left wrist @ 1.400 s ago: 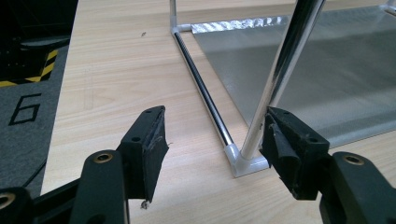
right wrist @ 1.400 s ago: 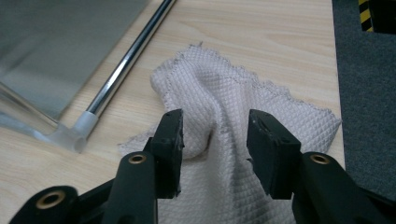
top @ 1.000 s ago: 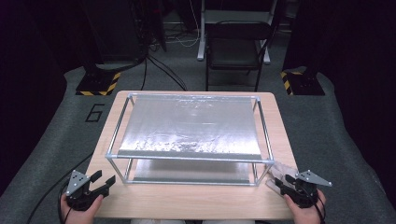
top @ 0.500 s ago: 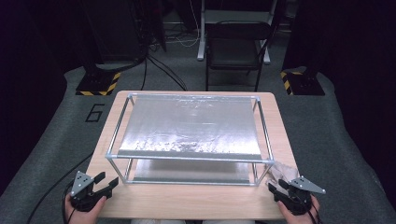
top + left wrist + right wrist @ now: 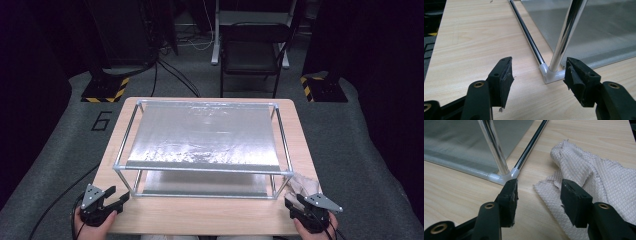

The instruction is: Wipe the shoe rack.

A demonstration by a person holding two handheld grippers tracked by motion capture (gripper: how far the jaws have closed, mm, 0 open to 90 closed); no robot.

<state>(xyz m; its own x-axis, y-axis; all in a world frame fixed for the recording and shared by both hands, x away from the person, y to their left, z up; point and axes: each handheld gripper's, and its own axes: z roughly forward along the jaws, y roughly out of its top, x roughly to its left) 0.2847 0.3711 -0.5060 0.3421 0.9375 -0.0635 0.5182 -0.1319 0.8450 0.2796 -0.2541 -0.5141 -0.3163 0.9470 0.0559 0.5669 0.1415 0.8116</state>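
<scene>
Down at the near right corner of the desk [image 5: 200,215], right claw [image 5: 537,191] hovering low over the cloth [image 5: 599,182], jaws apart and just been opening wider, nothing pinched. Cloth edge lying between the two pads in the right gripper view, the right pad [image 5: 574,202] above the waffle weave, the left pad [image 5: 509,197] above bare wood just beside the fabric. No press on the cloth to be seen.

Cloth itself: pale, checked texture, crumpled in soft folds, flat on the desk at the near right corner, just outside the metal rack [image 5: 205,170]. In the high view, seen bunched [image 5: 302,182] right beside the rack's near right leg, just ahead of the right claw [image 5: 300,202]. Touching the leg or not, cannot tell.

Rack standing square in the middle of the desk: chrome tube frame, white plastic corner joints, silvery mesh shelf up top and another sheet low down. White corner joint [image 5: 504,177] close in front of the left pad in the right gripper view, upright tube rising from it.

Over on the other side, left claw [image 5: 537,77] parked at the near left corner, jaws wide apart and empty. Between its pads, farther off, the rack's near left corner joint [image 5: 550,75] and upright tube [image 5: 565,35]. From above, left claw [image 5: 117,197] resting near the desk's edge, hand [image 5: 92,227] gripping it from below.

Beyond the desk: grey carpet, a black folding chair [image 5: 250,55], yellow-and-black striped bases either side.
</scene>
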